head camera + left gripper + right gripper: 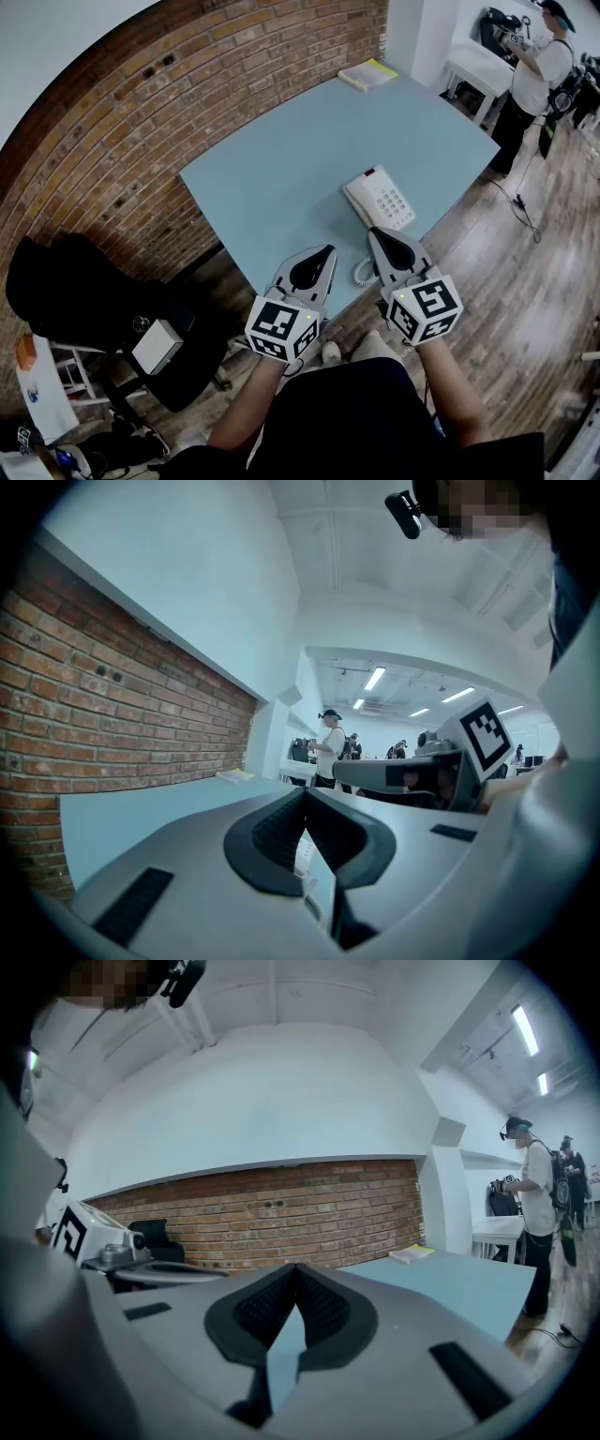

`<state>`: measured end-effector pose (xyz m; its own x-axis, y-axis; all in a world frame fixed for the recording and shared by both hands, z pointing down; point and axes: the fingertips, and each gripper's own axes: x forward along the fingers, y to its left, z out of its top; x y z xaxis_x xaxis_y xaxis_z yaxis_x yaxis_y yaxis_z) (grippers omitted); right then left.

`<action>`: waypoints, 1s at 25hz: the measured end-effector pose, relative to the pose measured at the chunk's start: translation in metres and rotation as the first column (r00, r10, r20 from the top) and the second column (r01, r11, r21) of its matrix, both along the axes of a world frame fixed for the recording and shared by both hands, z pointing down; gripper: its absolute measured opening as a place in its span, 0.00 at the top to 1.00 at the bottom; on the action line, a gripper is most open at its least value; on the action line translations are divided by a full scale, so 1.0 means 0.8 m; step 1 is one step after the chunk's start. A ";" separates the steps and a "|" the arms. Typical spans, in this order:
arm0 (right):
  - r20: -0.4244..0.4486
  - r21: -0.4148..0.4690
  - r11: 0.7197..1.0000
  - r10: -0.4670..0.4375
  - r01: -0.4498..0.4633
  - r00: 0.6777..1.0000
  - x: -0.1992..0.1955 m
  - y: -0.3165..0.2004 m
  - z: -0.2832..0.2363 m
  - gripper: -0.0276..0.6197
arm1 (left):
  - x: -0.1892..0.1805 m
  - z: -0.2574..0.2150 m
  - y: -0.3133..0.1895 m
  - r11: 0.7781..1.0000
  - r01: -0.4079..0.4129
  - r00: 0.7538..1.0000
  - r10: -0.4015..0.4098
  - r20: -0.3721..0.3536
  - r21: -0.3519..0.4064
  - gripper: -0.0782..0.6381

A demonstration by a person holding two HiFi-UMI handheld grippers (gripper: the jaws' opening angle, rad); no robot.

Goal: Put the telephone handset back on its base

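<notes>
A white telephone point(380, 199) with a keypad lies near the front right edge of the light blue table point(272, 178). Its handset appears to rest along the base's left side; I cannot tell if it is seated. The coiled cord point(361, 272) loops down to the table's edge. My left gripper point(325, 251) hovers over that edge, left of the cord, jaws shut and empty. My right gripper point(377, 232) is just in front of the phone, shut on nothing. In the left gripper view the keypad point(302, 850) shows under the closed tips point(302, 797). The right gripper view shows closed tips point(296, 1269).
A yellow-covered notepad point(368, 73) lies at the table's far corner. A brick wall point(122, 150) runs along the left. A black chair point(84, 291) with a white box stands at lower left. A person point(539, 70) stands by a white table at the far right.
</notes>
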<state>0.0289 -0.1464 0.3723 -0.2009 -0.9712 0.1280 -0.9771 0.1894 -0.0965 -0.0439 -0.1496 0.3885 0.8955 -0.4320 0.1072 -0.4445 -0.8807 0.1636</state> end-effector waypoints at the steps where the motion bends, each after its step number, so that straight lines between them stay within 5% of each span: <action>1: 0.001 -0.001 1.000 0.001 -0.001 1.000 0.001 0.001 0.001 0.94 | 0.002 0.000 0.001 1.000 -0.004 1.000 0.004 0.001 0.001 0.88; 25: 0.020 0.025 0.999 -0.020 0.019 1.000 0.032 0.031 -0.013 0.94 | 0.040 -0.009 0.025 1.000 0.013 1.000 -0.014 0.006 0.009 0.88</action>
<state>0.0546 -0.1215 0.3615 -0.2219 -0.9700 0.0994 -0.9712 0.2108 -0.1111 -0.0121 -0.1299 0.3816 0.8889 -0.4451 0.1084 -0.4573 -0.8761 0.1528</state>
